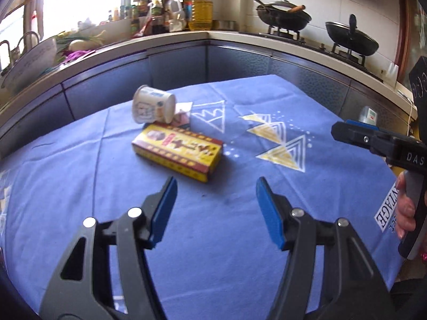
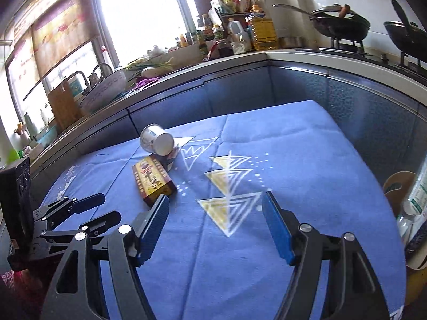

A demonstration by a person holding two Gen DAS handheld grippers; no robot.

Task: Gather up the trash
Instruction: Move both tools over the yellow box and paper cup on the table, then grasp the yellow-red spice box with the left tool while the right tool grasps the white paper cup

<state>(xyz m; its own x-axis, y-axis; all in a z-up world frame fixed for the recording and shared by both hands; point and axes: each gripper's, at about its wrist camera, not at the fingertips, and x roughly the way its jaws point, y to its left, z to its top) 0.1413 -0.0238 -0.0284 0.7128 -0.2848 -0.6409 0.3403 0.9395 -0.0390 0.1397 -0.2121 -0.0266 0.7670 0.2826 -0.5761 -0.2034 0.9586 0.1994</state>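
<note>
A table under a blue cloth (image 1: 213,240) fills the foreground, ringed on its far sides by a kitchen counter (image 1: 186,37). On the cloth's far left part lie a yellow box (image 1: 177,150), flat, and just behind it a white cup (image 1: 153,104) tipped on its side, with a crumpled paper scrap (image 1: 184,114) touching the cup. The left gripper (image 1: 216,200) hovers above the cloth with jaws spread wide and nothing in them, the box just ahead and slightly left. The right gripper (image 2: 216,213), also spread wide with nothing held, hangs above the bare printed middle, the box near its left finger. Bare cloth stretches right to the table edge.
</note>
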